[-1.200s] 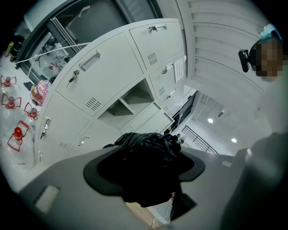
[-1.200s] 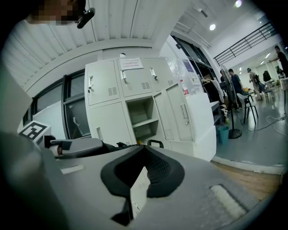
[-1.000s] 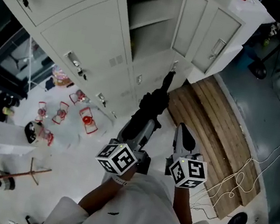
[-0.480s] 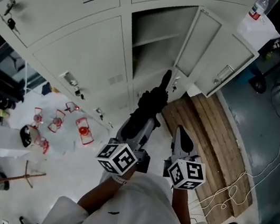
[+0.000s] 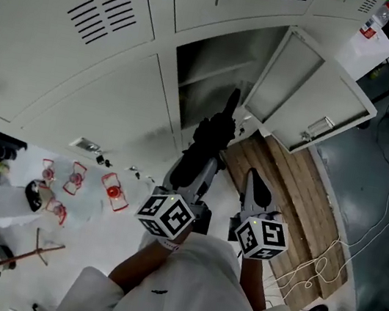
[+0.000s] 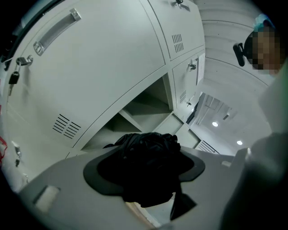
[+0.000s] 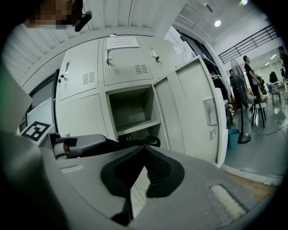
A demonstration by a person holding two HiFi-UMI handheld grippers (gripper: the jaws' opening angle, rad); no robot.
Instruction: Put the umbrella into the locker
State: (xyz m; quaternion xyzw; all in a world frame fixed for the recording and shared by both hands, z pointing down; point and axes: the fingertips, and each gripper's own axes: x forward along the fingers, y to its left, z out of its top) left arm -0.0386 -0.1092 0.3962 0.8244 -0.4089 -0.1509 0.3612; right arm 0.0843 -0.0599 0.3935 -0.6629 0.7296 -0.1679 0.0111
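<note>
One folded black umbrella [image 5: 211,135] [image 6: 145,155] is being clenched by the left gripper [image 5: 194,177] [image 6: 144,177], tip pointing at the open locker [image 5: 212,65]. The right gripper [image 5: 254,188] [image 7: 144,173] is hovering alongside, jaws together, empty.

Left gripper [image 5: 197,174] and right gripper [image 5: 253,178]: grey shells, black pads [image 7: 157,170]. Each carries a white marker cube [image 5: 166,215] printed with black squares. Behind the cubes, a white short-sleeved shirt [image 5: 184,298].

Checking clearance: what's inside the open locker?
One shelf, nothing showing on it. The umbrella, held in the left gripper, covers part of the space below.
</note>
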